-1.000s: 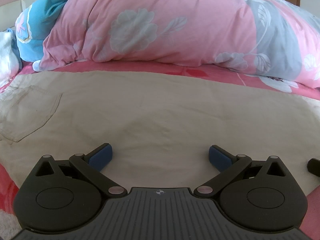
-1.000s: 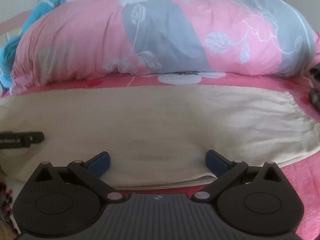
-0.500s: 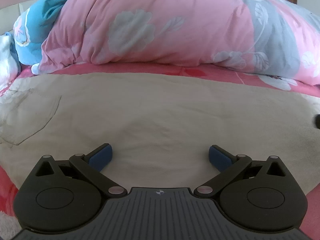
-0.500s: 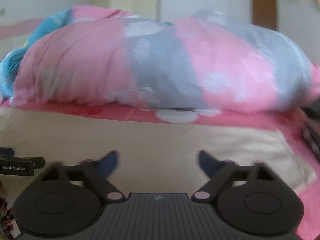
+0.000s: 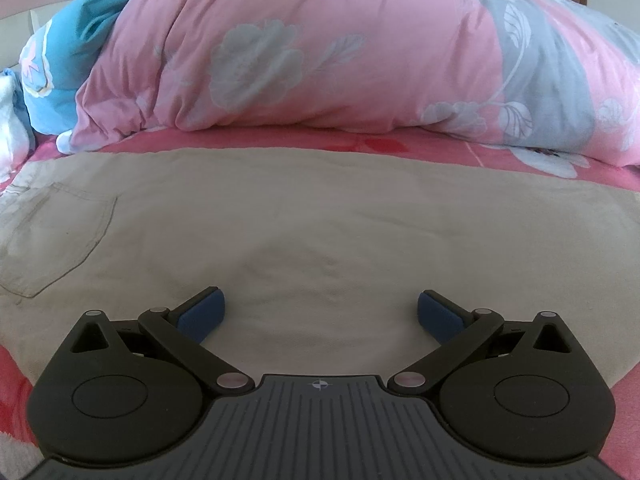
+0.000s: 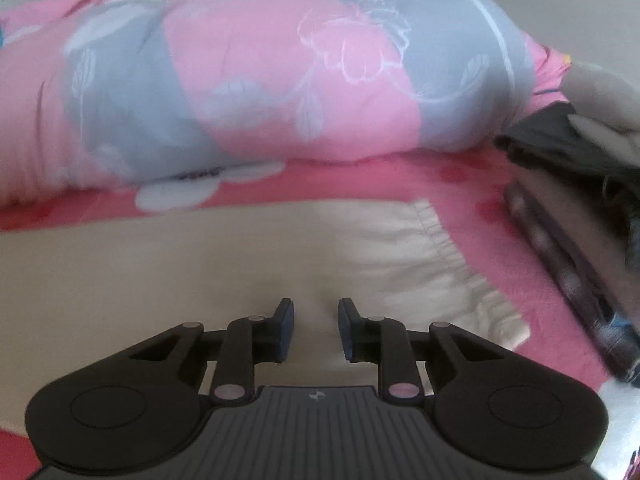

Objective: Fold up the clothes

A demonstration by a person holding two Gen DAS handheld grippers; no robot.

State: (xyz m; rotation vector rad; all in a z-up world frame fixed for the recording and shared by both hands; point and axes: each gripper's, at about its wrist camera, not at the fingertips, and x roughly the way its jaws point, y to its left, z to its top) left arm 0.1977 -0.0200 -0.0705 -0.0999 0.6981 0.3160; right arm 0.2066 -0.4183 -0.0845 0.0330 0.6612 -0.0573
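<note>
Beige trousers (image 5: 320, 216) lie flat on the pink bedsheet (image 5: 400, 146), filling the left wrist view beneath the left gripper (image 5: 320, 314), its jaws spread wide and empty. Right wrist view: the right gripper (image 6: 316, 326) is closing with nothing between its jaws, above the trousers' right end near the cuff (image 6: 460, 264), folded clothes (image 6: 580, 240) far right.

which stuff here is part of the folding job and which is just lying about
Part of the job:
- beige trousers, spread flat on the bed
- left gripper, open over them
- right gripper, jaws closing, nothing between them, near the hem

Lying about:
- pink and grey quilt
- blue bedding
- pink sheet
- stack of clothes
</note>
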